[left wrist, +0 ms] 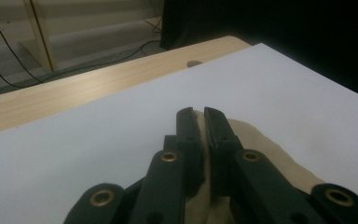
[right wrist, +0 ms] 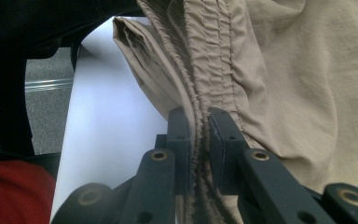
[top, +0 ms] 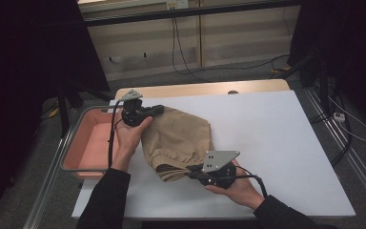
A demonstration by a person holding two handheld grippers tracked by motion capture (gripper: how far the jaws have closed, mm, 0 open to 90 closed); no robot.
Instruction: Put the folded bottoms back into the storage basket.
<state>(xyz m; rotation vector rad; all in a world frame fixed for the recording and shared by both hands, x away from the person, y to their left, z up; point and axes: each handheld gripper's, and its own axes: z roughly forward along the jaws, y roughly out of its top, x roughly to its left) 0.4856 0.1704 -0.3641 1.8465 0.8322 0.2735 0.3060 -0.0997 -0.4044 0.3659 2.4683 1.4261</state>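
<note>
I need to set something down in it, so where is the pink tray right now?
In the high view the pink tray sits off the left edge of the white table, just left of the left gripper and the tan garment.

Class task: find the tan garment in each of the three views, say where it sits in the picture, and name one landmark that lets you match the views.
High view: tan garment left of centre on the white sheet, between both grippers.
Left gripper view: bottom centre and right, pinched between the jaws.
Right gripper view: upper and right part, gathered band in the jaws.
Shared landmark: white sheet.
</note>
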